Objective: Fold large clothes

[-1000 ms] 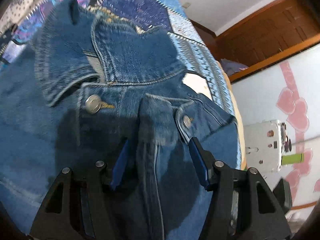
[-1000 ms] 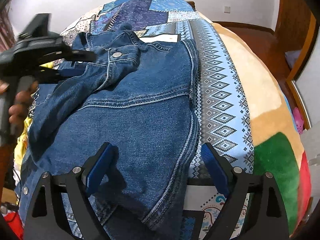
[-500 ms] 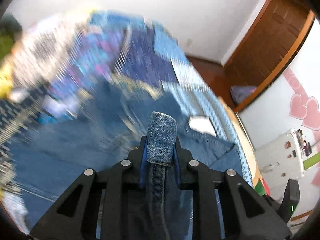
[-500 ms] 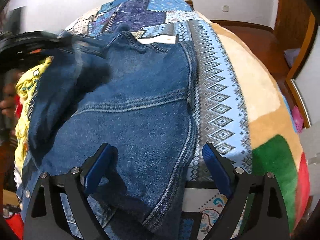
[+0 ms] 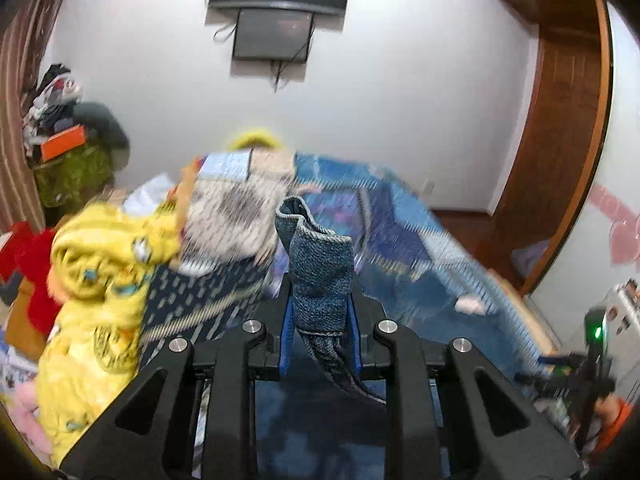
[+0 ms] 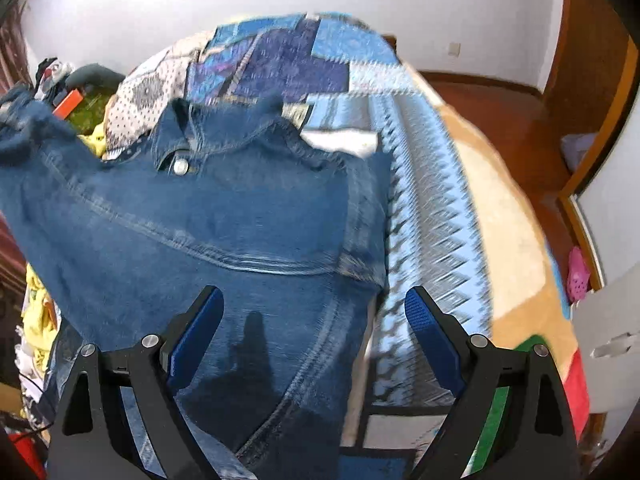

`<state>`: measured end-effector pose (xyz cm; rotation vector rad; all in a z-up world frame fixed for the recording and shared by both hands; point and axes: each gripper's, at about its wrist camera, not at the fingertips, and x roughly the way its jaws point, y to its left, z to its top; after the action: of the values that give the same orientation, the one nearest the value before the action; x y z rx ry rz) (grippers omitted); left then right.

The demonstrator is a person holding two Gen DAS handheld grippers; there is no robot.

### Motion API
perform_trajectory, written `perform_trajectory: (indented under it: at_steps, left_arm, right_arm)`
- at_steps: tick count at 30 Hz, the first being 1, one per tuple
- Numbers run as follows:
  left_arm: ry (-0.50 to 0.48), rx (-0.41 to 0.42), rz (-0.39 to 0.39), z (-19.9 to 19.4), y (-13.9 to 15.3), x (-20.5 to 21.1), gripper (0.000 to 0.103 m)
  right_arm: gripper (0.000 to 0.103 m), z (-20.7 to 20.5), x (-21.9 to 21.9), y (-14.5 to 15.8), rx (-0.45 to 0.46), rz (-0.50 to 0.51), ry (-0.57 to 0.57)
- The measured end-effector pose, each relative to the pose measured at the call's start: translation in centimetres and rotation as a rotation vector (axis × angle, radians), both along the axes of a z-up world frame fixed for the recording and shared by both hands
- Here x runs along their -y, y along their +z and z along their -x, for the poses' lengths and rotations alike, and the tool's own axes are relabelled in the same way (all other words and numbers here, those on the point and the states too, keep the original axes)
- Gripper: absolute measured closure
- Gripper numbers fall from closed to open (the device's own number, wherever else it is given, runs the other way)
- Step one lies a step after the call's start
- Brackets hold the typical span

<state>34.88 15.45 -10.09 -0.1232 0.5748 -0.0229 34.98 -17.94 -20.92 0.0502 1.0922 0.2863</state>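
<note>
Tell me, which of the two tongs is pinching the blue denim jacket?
The left tongs: their blue pads are clamped on a strip of the blue denim jacket. The right tongs stand wide open above it, gripping nothing.

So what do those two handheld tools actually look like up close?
Both look alike: the left tool and right tool have matte black angular frames with triangular cut-outs and silver round bolts at the joints. Each finger carries a flat, textured blue pad. No cables or markings show on them.
</note>
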Motion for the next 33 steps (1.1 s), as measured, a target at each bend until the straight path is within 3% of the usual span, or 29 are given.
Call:
perform_trajectory:
  at_steps: [4,7,12,15,16,17,20,23,27,29,33]
  left_arm:
    - [0.048,-0.172,0.016,-0.2,-6.1,-2.7,0.081]
    - [0.084,-0.301,0.073,0.0,-10.5,-5.1,0.080]
    - [0.117,-0.438,0.171,2.0,-15.8,-7.4,0.077]
    - [0.123,-0.505,0.217,3.1,-17.7,-7.9,0.066]
    - [0.136,-0.518,0.234,3.6,-18.1,-8.2,0.057]
    - [0.148,-0.523,0.237,3.9,-18.3,-8.3,0.049]
    - [0.176,-0.524,0.254,5.1,-18.3,-8.8,0.038]
    - [0.186,-0.525,0.256,6.3,-17.6,-8.9,0.035]
    - [0.198,-0.504,0.164,8.2,-16.2,-8.5,0.032]
    - [0.209,-0.497,0.126,9.1,-15.7,-8.2,0.026]
    - [0.205,-0.498,0.092,10.3,-15.4,-7.2,0.023]
  right_arm:
    - [0.012,0.5,-1.3,-2.3,-0.060,0.071,0.026]
    - [0.013,0.9,-1.6,-3.0,-0.086,0.093,0.036]
    - [0.012,1.0,-0.5,-3.1,-0.094,0.083,0.014]
    - [0.012,1.7,0.1,-3.1,-0.091,0.090,0.025]
    - [0.011,2.0,0.5,-3.0,-0.088,0.086,0.032]
    - [0.009,2.3,0.8,-2.9,-0.086,0.085,0.037]
    - [0.008,3.5,1.6,-1.9,-0.087,0.134,0.015]
    - [0.008,4.8,2.1,-0.3,-0.036,0.159,0.014]
    - [0.008,7.0,1.7,1.7,0.016,0.131,0.052]
    - [0.008,7.6,0.8,1.7,0.015,0.123,0.084]
    - [0.008,7.7,-1.8,-0.6,-0.009,0.178,0.165]
